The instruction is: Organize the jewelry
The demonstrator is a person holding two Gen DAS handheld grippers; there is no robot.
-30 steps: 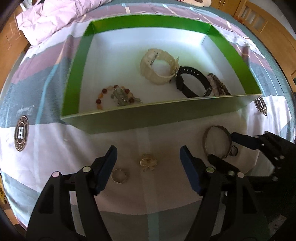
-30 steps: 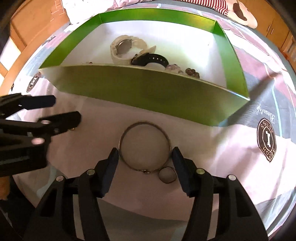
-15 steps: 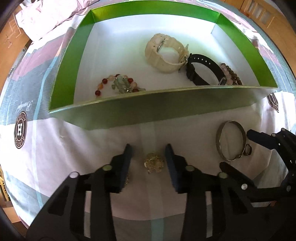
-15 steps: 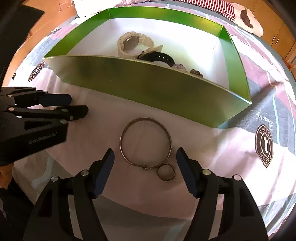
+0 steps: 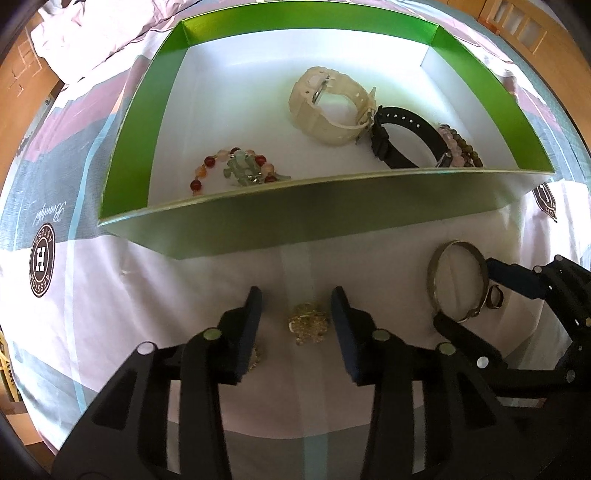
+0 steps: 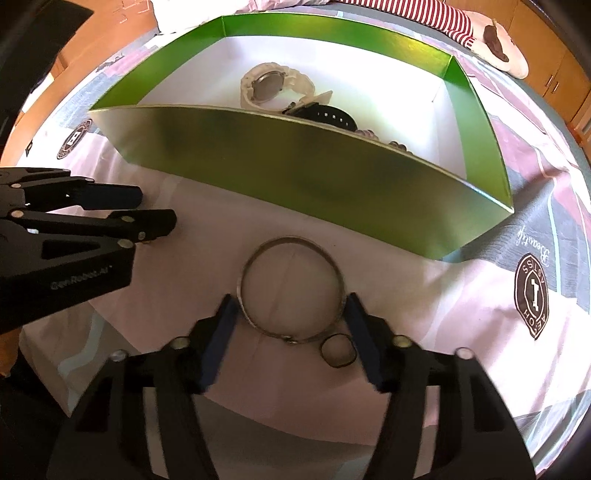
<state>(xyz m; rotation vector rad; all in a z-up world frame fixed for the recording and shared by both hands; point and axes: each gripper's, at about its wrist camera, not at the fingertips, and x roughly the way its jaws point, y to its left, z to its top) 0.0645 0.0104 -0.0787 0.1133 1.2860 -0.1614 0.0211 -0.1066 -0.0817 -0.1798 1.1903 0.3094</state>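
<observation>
A green box (image 5: 258,229) with a white floor holds a cream watch (image 5: 325,107), a black watch (image 5: 402,136), a red bead bracelet (image 5: 229,170) and darker bead bracelets (image 5: 461,147). My left gripper (image 5: 295,321) is open, its fingers either side of a gold brooch (image 5: 308,323) on the bedsheet. A small beaded ring (image 5: 255,356) lies under its left finger. My right gripper (image 6: 291,328) is open around the near edge of a silver bangle (image 6: 291,291), with a small dark ring (image 6: 338,354) beside its right finger.
The box (image 6: 295,177) stands just beyond both grippers on a patterned bedsheet (image 5: 74,314). The left gripper (image 6: 147,218) shows at the left of the right wrist view. A crumpled pink blanket (image 5: 85,33) lies behind the box.
My left gripper has narrowed around the gold brooch and moved down toward it. My right gripper has moved forward, so its fingers now flank the bangle's near edge.
</observation>
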